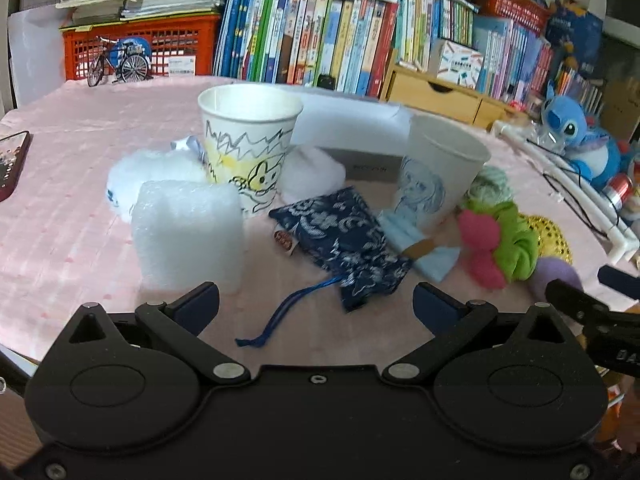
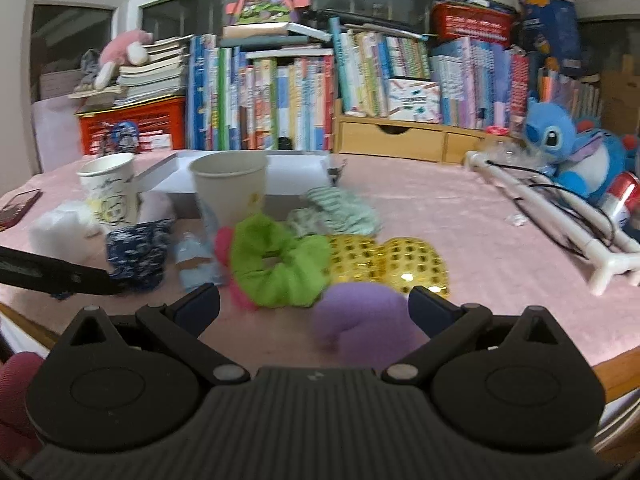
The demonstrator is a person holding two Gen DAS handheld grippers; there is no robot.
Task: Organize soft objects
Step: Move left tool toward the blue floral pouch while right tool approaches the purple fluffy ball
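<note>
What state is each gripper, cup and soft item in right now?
left gripper: open, empty, above the table.
right gripper: open, empty.
doodled cup: upright, inside not visible.
portrait cup: upright, inside not visible.
blue pouch: lying flat, cord loose.
foam block: standing on the table.
green scrunchie: lying on the table.
purple soft piece: lying between the right jaws, ungripped.

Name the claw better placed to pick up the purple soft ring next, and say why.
Right. The right claw is open with the purple ring between its fingers; the left claw faces the blue pouch.
</note>
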